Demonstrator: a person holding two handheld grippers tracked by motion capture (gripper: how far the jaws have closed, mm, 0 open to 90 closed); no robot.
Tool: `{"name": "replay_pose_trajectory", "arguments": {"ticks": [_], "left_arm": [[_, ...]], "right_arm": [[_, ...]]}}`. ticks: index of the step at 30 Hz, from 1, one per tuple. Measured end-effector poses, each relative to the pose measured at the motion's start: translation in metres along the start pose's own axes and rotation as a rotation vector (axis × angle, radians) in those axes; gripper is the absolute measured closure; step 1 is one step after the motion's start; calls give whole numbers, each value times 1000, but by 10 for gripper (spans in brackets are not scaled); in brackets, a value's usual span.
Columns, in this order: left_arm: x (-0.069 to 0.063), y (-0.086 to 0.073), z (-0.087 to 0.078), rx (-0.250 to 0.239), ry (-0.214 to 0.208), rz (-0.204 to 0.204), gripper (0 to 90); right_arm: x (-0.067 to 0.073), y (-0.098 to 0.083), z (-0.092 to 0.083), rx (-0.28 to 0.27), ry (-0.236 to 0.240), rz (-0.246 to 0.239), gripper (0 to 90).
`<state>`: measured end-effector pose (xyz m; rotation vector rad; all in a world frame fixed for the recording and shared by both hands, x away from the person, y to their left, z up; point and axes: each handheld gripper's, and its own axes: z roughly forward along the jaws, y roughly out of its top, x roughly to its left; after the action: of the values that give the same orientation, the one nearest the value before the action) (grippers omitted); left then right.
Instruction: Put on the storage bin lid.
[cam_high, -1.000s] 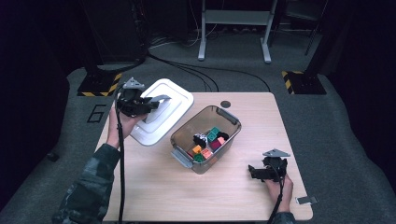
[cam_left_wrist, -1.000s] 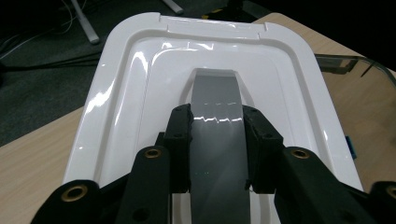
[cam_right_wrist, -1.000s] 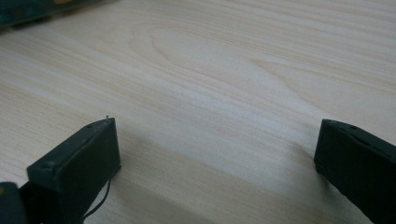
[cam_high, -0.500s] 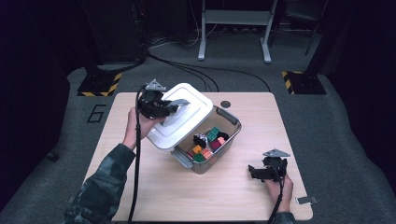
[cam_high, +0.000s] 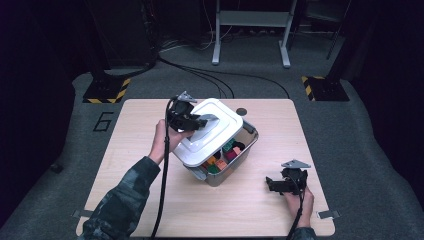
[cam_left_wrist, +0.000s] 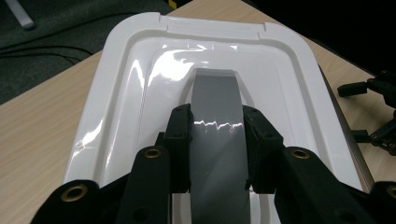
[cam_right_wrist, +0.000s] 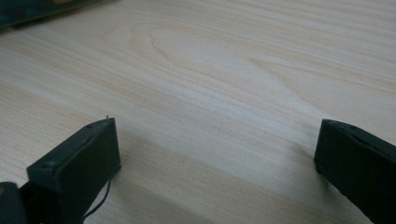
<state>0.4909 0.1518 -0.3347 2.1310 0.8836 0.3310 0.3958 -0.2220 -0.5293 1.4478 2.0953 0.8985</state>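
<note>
The table (cam_high: 150, 210) is lit brightly from overhead while the far floor and both sides sink into near black. Glare streaks the white lid (cam_left_wrist: 140, 70) and its grey handle (cam_left_wrist: 217, 126). The near jaws are soft, slightly unfocused; shadows are short.

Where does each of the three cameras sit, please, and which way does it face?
High view: above the person's side, looking forward and down on the table; both forearms show.
Left gripper view: rides the left gripper, looking along jaws clamped on the white lid by its grey handle.
Right gripper view: rides the right gripper, open over bare wood.
The high view and the left gripper view share the lid.
</note>
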Motion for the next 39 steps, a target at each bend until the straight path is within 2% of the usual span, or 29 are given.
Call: {"name": "replay_pose_trajectory", "arguments": {"ticks": [6,12,17,26,33,39], "left_arm": [[-11,2,14,13,-17,-5,666],[-20,1,29,33,-33,-27,666],[-26,0,40,42,-28,-39,665],[-34,-1,50,44,-25,-48,665],[-39,-4,51,41,-23,-51,663],[-43,-6,51,44,-19,-35,658]], "right_arm": [[0,0,0,0,1,0,0],[0,0,0,0,0,-1,0],[0,0,0,0,0,0,0],[0,0,0,4,4,-8,0],[0,0,0,4,3,-8,0],[0,0,0,4,3,-8,0]]}}
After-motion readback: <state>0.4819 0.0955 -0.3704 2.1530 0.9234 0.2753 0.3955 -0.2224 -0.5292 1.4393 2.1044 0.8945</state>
